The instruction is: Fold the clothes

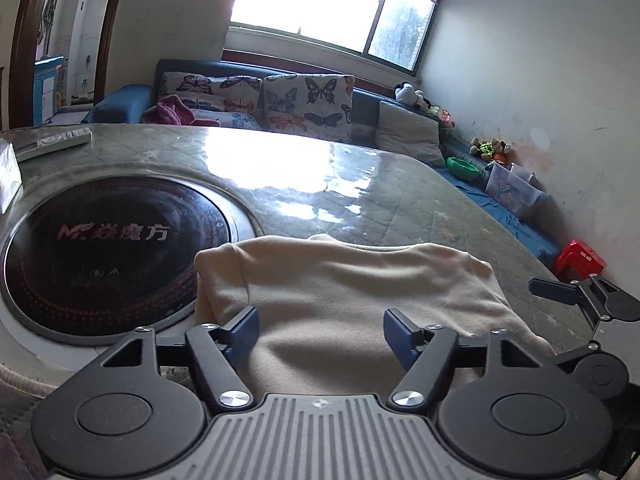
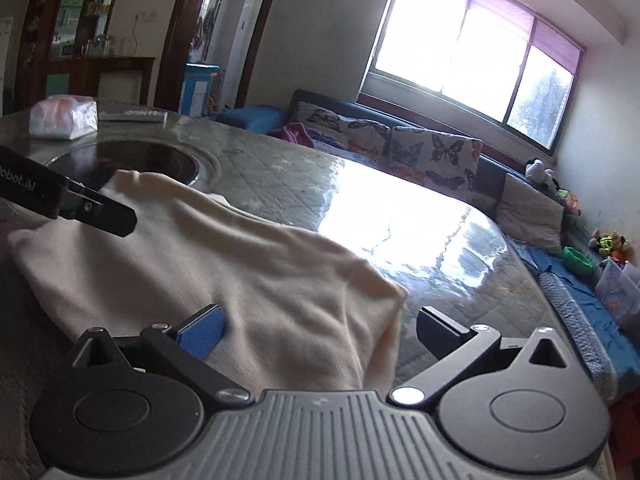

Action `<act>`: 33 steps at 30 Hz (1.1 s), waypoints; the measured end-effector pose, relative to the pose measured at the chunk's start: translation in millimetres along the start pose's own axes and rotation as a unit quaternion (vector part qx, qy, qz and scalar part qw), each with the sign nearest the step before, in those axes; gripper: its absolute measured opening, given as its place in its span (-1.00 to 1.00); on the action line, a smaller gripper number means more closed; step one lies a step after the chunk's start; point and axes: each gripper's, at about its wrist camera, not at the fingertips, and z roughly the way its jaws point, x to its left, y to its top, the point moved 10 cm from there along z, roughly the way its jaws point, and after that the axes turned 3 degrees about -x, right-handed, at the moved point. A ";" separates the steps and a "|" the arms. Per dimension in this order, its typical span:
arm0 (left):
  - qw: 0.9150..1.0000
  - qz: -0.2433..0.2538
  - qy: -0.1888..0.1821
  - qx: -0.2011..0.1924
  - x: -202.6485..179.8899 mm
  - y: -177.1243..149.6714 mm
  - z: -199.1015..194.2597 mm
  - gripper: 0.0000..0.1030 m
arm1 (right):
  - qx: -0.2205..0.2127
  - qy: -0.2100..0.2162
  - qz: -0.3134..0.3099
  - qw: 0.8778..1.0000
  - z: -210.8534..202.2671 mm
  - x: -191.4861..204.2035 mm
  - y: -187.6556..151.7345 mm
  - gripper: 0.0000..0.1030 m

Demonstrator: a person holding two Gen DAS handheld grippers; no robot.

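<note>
A cream fleece garment (image 1: 352, 284) lies folded on the table's near side; it also shows in the right wrist view (image 2: 224, 264). My left gripper (image 1: 320, 332) is open, its blue pads spread over the garment's near edge, holding nothing. My right gripper (image 2: 320, 328) is open over the garment's right end, its left pad (image 2: 202, 330) above the cloth and its right pad beyond the garment's edge. The right gripper shows at the right edge of the left wrist view (image 1: 580, 300); the left gripper shows at the left of the right wrist view (image 2: 96, 208).
The table (image 1: 420, 200) has a quilted cover under glossy plastic. A round black induction hob (image 1: 108, 248) is set in it at left. A remote (image 1: 52, 142) and a tissue pack (image 2: 64, 116) lie at the far left. A sofa (image 1: 280, 96) with butterfly cushions stands behind, and a red stool (image 1: 580, 260) at right.
</note>
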 end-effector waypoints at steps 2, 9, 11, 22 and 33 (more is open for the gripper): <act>1.000 -0.004 0.003 0.004 0.9 -2.4 1.2 1.00 | 0.006 -0.006 0.007 1.000 -2.1 -7.6 -3.7 1.00; 1.000 -0.013 0.005 0.012 4.1 -9.3 -0.6 1.00 | 0.013 -0.030 0.057 0.998 -17.4 -32.4 -13.0 1.00; 1.000 -0.005 0.008 0.004 4.1 -7.3 -5.8 1.00 | 0.010 -0.045 0.075 0.996 -21.9 -41.5 -12.5 1.00; 1.000 -0.017 0.023 0.007 20.4 -1.5 -20.0 1.00 | 0.033 -0.129 0.106 0.985 -31.7 -78.3 -30.5 1.00; 0.997 0.036 0.047 0.052 15.5 -16.5 -4.9 1.00 | 0.042 -0.105 0.098 0.989 3.3 -54.8 -13.9 1.00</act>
